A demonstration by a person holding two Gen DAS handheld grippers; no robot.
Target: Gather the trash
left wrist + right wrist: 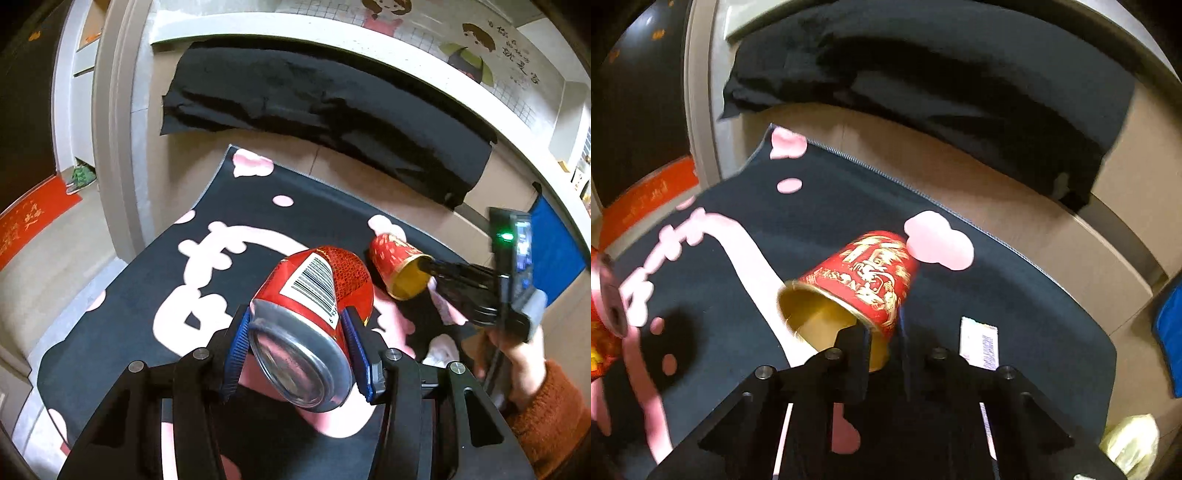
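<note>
My left gripper is shut on a dented red drink can with a barcode, held above the dark mat; the can also shows at the left edge of the right wrist view. My right gripper is shut on the rim of a red paper cup with gold print, one finger inside its gold mouth, one outside. The cup tilts with its mouth toward the camera. In the left wrist view the cup hangs from the right gripper's fingers.
A dark mat with pink shapes lies on a tan floor. A black cloth lies beyond it. A white wrapper lies on the mat and a yellowish crumpled bag at the lower right. A blue object stands right.
</note>
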